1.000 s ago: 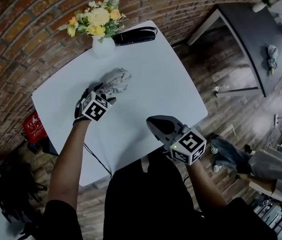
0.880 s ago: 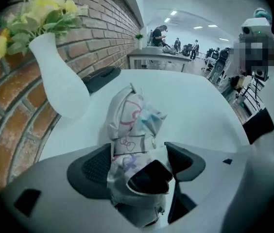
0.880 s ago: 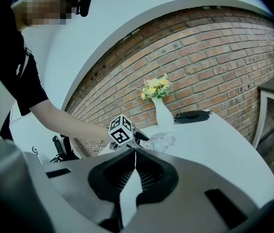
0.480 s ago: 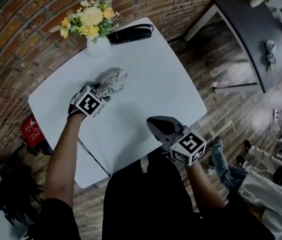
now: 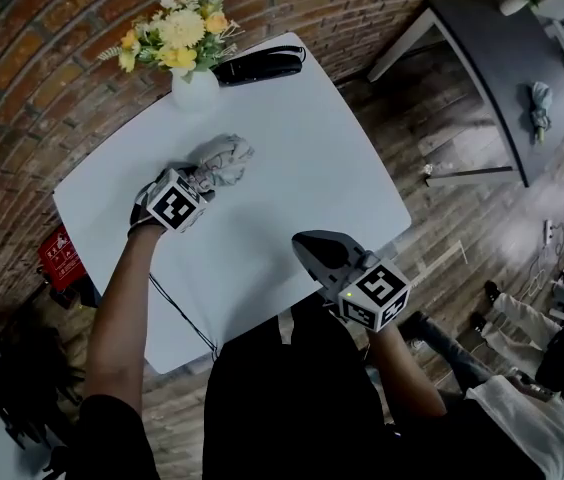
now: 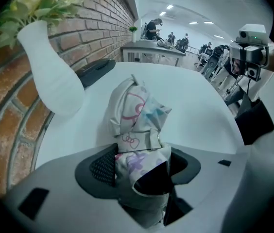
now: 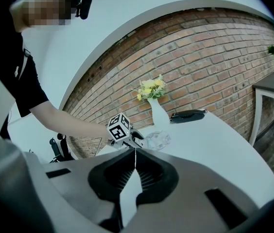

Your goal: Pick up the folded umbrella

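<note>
The folded umbrella, a short pale bundle with pink and blue print, lies on the white table near the vase. My left gripper points steeply down over its near end. In the left gripper view the umbrella fills the gap between the pads, and the left gripper is closing on the fabric. My right gripper hovers at the table's near edge, shut and empty. In the right gripper view the right gripper shows its jaws meeting in a thin line.
A white vase of yellow flowers stands at the table's far side by the brick wall, with a black oblong case beside it. A dark table stands to the right. A person's legs are on the wooden floor at lower right.
The left gripper has tipped a little over the umbrella's near end and its jaws have drawn in around it. The right gripper has stayed put. The person at lower right has walked on.
</note>
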`<state>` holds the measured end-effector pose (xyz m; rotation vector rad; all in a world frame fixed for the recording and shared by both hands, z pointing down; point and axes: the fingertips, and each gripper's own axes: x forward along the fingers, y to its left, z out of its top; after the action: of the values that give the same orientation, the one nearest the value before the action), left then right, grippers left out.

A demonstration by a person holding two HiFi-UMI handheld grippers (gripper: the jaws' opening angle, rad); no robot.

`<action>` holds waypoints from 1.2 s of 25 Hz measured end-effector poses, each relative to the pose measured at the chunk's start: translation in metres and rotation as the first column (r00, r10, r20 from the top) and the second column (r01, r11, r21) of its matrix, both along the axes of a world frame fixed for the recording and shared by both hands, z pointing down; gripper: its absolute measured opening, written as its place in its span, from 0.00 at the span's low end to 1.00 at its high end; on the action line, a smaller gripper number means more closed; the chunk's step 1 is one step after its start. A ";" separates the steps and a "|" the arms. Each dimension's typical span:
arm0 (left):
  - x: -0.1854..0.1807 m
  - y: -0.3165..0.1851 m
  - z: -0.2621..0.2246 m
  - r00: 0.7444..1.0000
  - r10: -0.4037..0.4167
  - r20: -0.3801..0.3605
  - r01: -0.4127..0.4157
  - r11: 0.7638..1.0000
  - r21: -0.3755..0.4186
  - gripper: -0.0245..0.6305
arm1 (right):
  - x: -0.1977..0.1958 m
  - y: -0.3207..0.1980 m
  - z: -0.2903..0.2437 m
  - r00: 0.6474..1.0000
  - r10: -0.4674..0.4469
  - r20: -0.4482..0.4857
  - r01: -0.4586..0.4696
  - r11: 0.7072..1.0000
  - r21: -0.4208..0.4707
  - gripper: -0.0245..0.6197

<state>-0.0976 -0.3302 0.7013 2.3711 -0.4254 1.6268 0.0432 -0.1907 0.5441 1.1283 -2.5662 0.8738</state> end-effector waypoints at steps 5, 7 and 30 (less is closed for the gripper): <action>0.001 0.002 -0.020 1.000 0.001 -0.015 -0.001 0.999 0.036 0.44 | -0.004 0.001 -0.006 1.000 -0.019 0.007 0.019 1.000 0.020 0.07; 0.003 0.003 -0.031 0.999 -0.004 -0.032 0.006 0.998 0.057 0.44 | -0.008 0.001 -0.008 0.999 -0.036 0.002 0.036 0.999 0.032 0.07; -0.026 0.034 -0.189 0.990 -0.055 -0.126 0.088 0.956 0.280 0.44 | -0.056 -0.034 -0.063 0.977 -0.214 -0.015 0.213 0.960 0.183 0.07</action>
<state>-0.1239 -0.2959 0.5120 2.6052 -0.7589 1.4696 -0.0132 -0.2247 0.4808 0.8695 -2.7536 0.6006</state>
